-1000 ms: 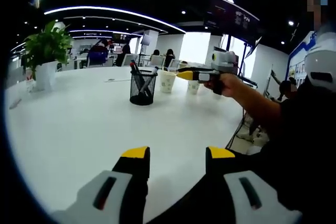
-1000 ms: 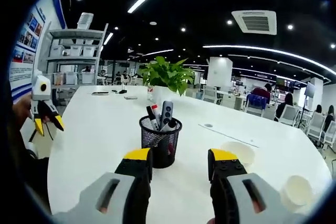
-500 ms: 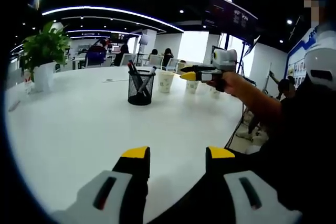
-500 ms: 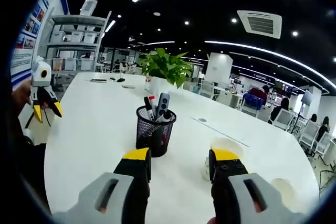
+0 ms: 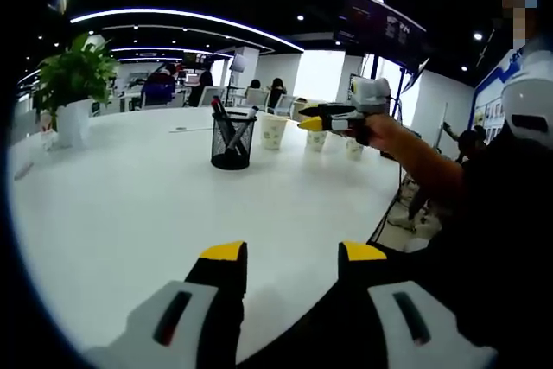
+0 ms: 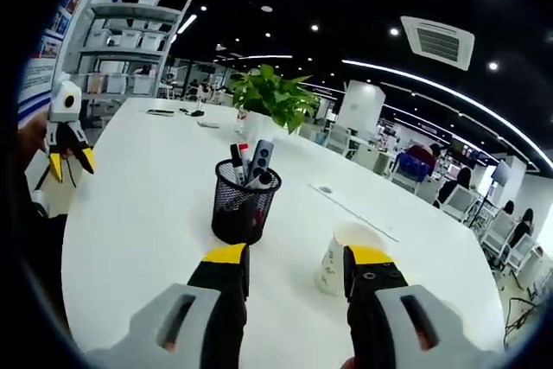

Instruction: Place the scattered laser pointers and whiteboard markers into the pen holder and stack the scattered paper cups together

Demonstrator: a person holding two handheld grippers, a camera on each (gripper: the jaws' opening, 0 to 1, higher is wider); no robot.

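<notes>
In the right gripper view the right gripper (image 6: 296, 270) is held with jaws apart above the white table (image 6: 138, 205) — the mesh pen holder (image 6: 239, 206) sits centre-frame, a paper cup (image 6: 339, 257) just right of it, bare tabletop lower left. The left gripper (image 5: 295, 263) is parted at the table's near edge.

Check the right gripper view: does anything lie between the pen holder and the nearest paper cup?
Nothing; in the right gripper view, only bare white table separates the pen holder from the paper cup.

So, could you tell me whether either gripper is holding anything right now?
Nothing is held. The left gripper and right gripper both stand open and empty, above the white table.
</notes>
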